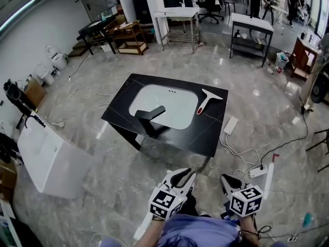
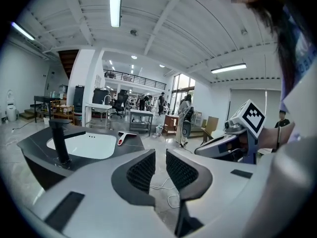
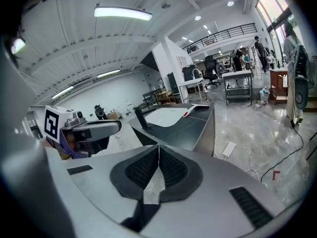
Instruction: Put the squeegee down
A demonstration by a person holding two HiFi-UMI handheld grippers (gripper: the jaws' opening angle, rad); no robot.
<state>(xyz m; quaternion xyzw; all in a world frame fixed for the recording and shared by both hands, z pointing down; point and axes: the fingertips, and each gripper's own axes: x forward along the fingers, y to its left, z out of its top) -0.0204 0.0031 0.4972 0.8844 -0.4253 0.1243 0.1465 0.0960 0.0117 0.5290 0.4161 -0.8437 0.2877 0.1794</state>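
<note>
1. Squeegee [image 1: 207, 100]: white blade and stem with a red grip. It lies flat on the black countertop [image 1: 203, 134], on the strip to the right of the sink basin, near the far right corner. The blade end points away from the person and the red end points towards them. Nothing is touching it.
2. Sink basin [image 1: 177, 107]: white and rounded, set into the countertop.
3. Faucet [image 1: 150, 118]: black and angular, standing at the near rim of the basin with its spout reaching over the white.
4. Left gripper [image 1: 183, 175]: held low and close to the person's body, well short of the countertop. Its ribbed pads are drawn together with only a thin slit between them, and nothing is held there.
5. Right gripper [image 1: 231, 181]: just beside the left one, also well apart from the countertop. Its pads meet at the tips and are closed on nothing.
6. Marker cubes: one is mounted on each gripper, the left [image 1: 165, 202] and the right [image 1: 245, 200].
7. Power strip [image 1: 231, 125]: white, lying on the grey marbled floor just beyond the countertop's right edge, with a white cable trailing from it.
8. White cabinet [image 1: 49, 158]: it stands on the floor to the left, apart from the countertop.
</note>
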